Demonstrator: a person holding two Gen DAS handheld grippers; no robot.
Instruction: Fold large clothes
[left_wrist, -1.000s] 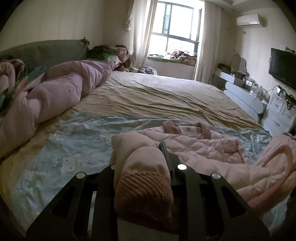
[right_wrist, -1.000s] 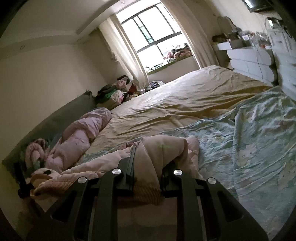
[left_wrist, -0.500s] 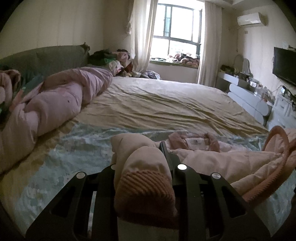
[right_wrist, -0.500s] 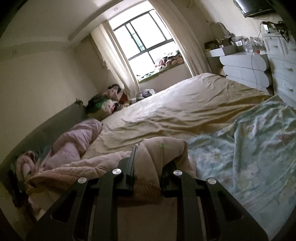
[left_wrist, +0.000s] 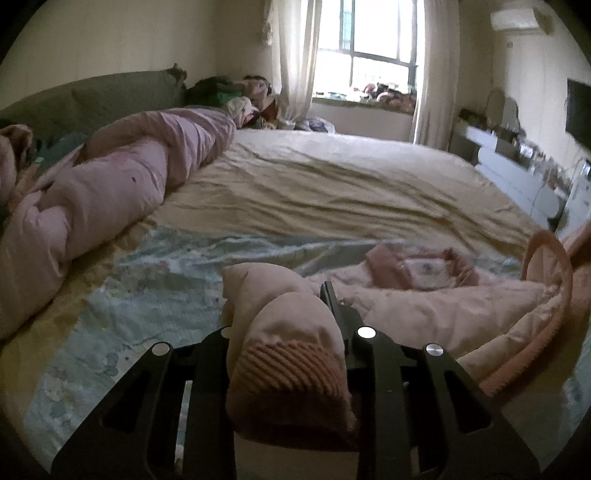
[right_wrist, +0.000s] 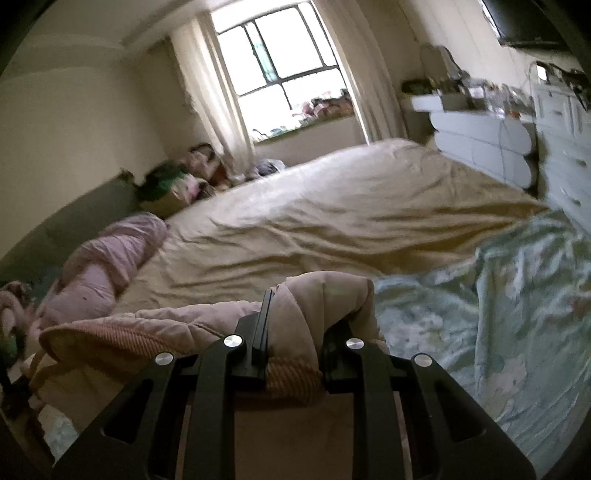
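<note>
Left gripper (left_wrist: 284, 314) and right gripper (right_wrist: 306, 321) clamping ribbed cuffs of pink quilted jacket (left_wrist: 443, 314), raised over patterned sheet (left_wrist: 147, 295).

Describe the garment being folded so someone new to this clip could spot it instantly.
Start at the big bed under the window. On its near end, over the pale blue patterned sheet, lies a light pink padded jacket. Unlike the lilac rolled quilt by the headboard, it has salmon ribbed cuffs and both grippers clamp it.

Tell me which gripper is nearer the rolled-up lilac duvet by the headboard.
Left, probably. The left gripper, shut on the pink jacket, has the lilac duvet close on its left; from the right gripper, the duvet lies farther off.
</note>
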